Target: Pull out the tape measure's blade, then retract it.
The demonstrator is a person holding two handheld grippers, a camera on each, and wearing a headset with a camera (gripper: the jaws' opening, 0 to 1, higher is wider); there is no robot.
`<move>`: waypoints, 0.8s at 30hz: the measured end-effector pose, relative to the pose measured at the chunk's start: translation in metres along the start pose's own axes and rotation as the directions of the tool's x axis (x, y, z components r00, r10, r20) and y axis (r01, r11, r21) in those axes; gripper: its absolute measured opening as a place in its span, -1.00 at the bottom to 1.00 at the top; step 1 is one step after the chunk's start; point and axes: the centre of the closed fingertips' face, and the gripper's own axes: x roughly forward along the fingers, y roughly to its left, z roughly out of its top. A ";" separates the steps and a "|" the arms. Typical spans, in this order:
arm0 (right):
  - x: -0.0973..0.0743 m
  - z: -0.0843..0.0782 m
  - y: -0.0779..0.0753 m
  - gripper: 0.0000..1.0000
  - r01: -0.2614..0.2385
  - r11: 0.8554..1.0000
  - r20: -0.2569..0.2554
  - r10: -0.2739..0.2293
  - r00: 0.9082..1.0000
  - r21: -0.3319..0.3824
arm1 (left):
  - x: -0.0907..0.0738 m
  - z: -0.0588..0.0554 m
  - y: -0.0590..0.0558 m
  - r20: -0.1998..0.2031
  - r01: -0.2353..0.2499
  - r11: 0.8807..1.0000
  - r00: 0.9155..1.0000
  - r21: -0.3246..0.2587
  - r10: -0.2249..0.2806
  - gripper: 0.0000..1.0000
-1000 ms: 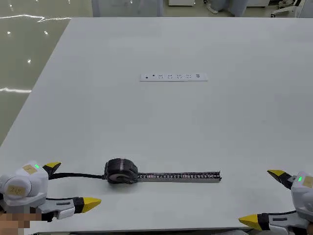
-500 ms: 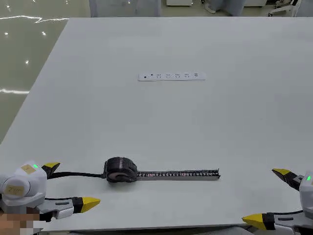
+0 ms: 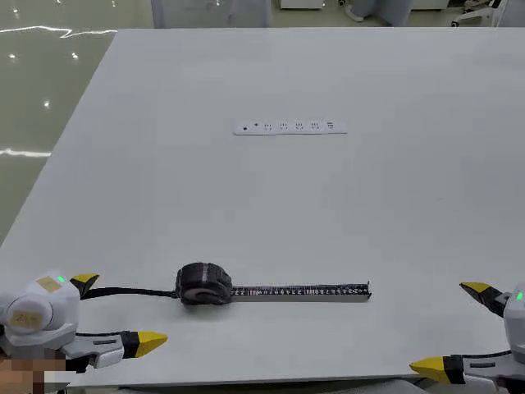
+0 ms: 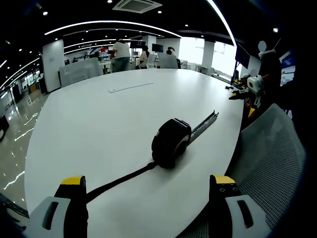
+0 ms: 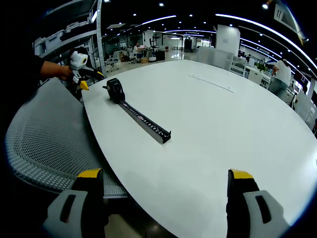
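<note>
A dark tape measure point(image 3: 203, 285) lies near the white table's front edge, its blade point(image 3: 301, 290) pulled out to the right and flat on the top, a black strap point(image 3: 127, 291) trailing left. The left gripper view has the case point(image 4: 171, 141) ahead between the jaws, and the right gripper view has the blade point(image 5: 146, 120) with its end hook nearest. My left gripper point(image 3: 121, 312) is open at the front left corner, holding nothing. My right gripper point(image 3: 459, 328) is open at the front right, apart from the blade's tip.
A white power strip point(image 3: 289, 127) lies flat mid-table. A grey mesh chair back point(image 5: 44, 144) stands at the table's near edge. People stand at desks in the far background point(image 4: 120, 49). Shiny floor point(image 3: 41, 90) lies left of the table.
The right gripper has drawn back a little to the right and down, away from the blade tip. The tape measure, its blade and the left gripper stay put.
</note>
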 end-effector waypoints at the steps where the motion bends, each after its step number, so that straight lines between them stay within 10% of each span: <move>1: 0.000 0.000 0.000 1.00 -0.001 1.000 -0.001 0.001 1.000 0.000 | 0.000 0.001 0.000 0.001 0.001 1.000 1.000 0.001 -0.001 1.00; 24: -0.003 -0.001 0.000 1.00 -0.015 0.999 -0.047 0.012 0.999 -0.051 | 0.002 0.010 -0.013 -0.013 0.021 1.000 1.000 -0.017 -0.021 1.00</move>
